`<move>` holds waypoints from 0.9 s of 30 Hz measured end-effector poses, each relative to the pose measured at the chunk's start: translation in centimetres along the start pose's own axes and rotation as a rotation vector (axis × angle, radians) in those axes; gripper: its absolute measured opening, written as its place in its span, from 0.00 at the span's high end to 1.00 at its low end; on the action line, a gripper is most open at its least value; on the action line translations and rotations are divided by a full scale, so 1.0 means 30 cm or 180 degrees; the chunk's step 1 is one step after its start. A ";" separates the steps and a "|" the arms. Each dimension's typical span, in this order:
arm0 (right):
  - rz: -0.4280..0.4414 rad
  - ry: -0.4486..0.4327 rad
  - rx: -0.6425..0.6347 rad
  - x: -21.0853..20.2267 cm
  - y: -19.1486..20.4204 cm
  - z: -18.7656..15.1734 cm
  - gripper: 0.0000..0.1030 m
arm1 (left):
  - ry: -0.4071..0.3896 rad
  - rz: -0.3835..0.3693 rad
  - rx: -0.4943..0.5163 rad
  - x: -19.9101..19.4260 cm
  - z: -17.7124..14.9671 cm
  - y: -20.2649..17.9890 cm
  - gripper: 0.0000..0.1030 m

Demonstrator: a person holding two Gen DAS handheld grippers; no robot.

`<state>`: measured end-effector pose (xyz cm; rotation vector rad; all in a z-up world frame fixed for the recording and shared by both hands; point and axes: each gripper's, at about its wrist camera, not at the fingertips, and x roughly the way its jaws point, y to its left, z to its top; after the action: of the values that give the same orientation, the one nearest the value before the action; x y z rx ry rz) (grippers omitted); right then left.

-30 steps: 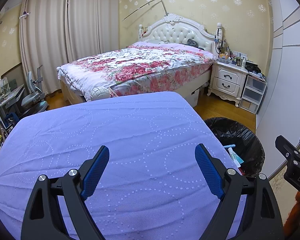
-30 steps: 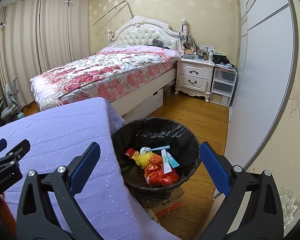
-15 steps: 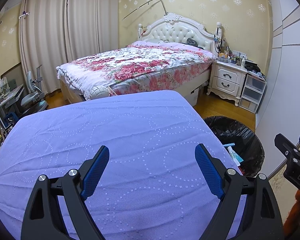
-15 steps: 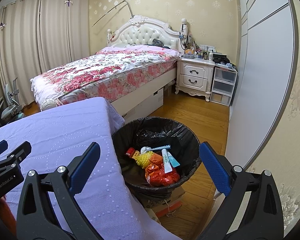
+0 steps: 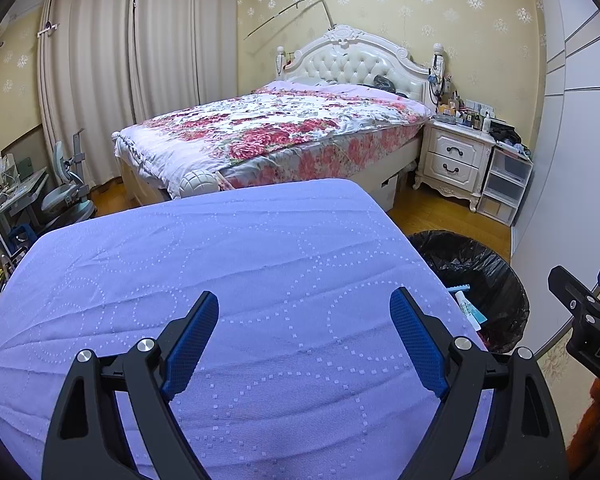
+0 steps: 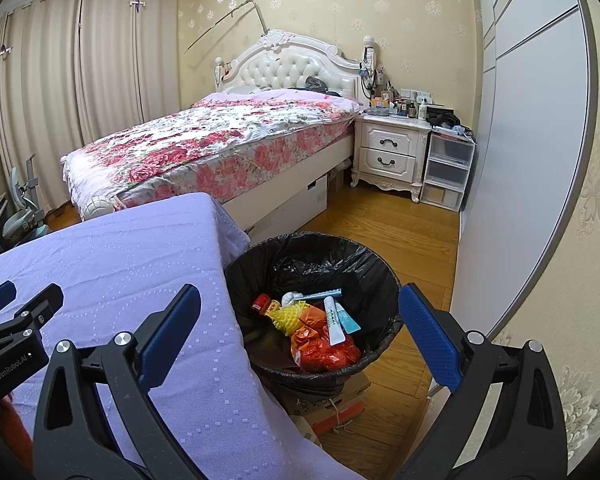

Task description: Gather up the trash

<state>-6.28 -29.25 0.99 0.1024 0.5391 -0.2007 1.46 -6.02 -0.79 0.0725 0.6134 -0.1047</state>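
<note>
A bin lined with a black bag (image 6: pixel 364 264) stands on the floor right of the table with the lilac cloth (image 5: pixel 236 264). Inside lie a red crumpled wrapper (image 6: pixel 324 354), a yellow foam net (image 6: pixel 290 316), a white tube (image 6: pixel 332 320), a teal tube (image 6: pixel 346 318) and a small red-capped bottle (image 6: pixel 262 304). My right gripper (image 6: pixel 300 300) hangs open above the bin's near rim, nothing between its blue pads. My left gripper (image 5: pixel 304 300) is open over the bare cloth, holding nothing. The bin (image 5: pixel 476 272) shows at the right in the left wrist view.
A bed with a floral cover (image 6: pixel 228 136) stands beyond the table. A white nightstand (image 6: pixel 392 152) and plastic drawers (image 6: pixel 448 168) stand by the wardrobe (image 6: pixel 532 128). Cardboard boxes (image 6: pixel 328 404) lie under the bin. A chair and desk (image 5: pixel 32 196) stand at left.
</note>
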 end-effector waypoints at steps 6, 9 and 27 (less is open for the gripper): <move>0.0003 0.0001 0.0000 0.001 0.000 0.000 0.06 | 0.0001 -0.0001 -0.0002 0.000 0.001 0.000 0.18; 0.0002 0.0001 -0.0002 0.003 -0.001 0.000 0.06 | 0.0001 0.0001 0.0000 -0.002 0.000 0.000 0.18; 0.0005 0.0001 -0.0001 0.002 0.000 0.001 0.06 | 0.0007 -0.0007 -0.0001 0.001 -0.006 -0.003 0.18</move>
<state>-6.23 -29.28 0.97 0.1026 0.5394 -0.1992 1.38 -6.09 -0.94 0.0717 0.6158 -0.1066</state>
